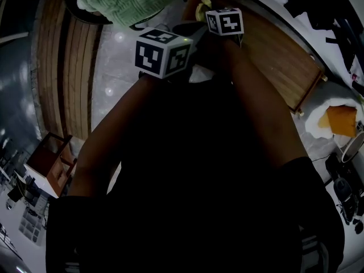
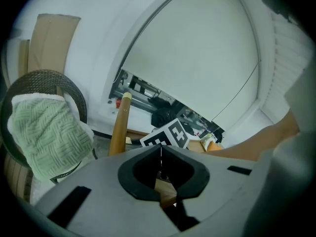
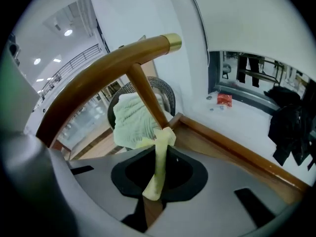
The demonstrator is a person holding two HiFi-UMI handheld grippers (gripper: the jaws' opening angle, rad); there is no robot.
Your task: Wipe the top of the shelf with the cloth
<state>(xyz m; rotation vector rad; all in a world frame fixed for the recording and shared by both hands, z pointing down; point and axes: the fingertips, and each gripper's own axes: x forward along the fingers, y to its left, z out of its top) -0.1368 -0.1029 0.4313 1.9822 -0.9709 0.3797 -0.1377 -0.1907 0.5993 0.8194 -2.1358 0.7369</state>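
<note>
Cloth (image 3: 157, 174): pale yellow strip, likely soft, light and limp; best pinched at a bunched fold. Leftmost, green towel (image 2: 47, 132) draped over wicker basket (image 2: 74, 90). Left gripper (image 2: 160, 151) closed on nothing. Right gripper (image 3: 160, 149) clamped on cloth, with wooden shelf (image 3: 222, 154) just beyond.

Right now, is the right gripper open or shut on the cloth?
Shut on it: the cloth stands pinched between the closed jaws of the right gripper.
</note>
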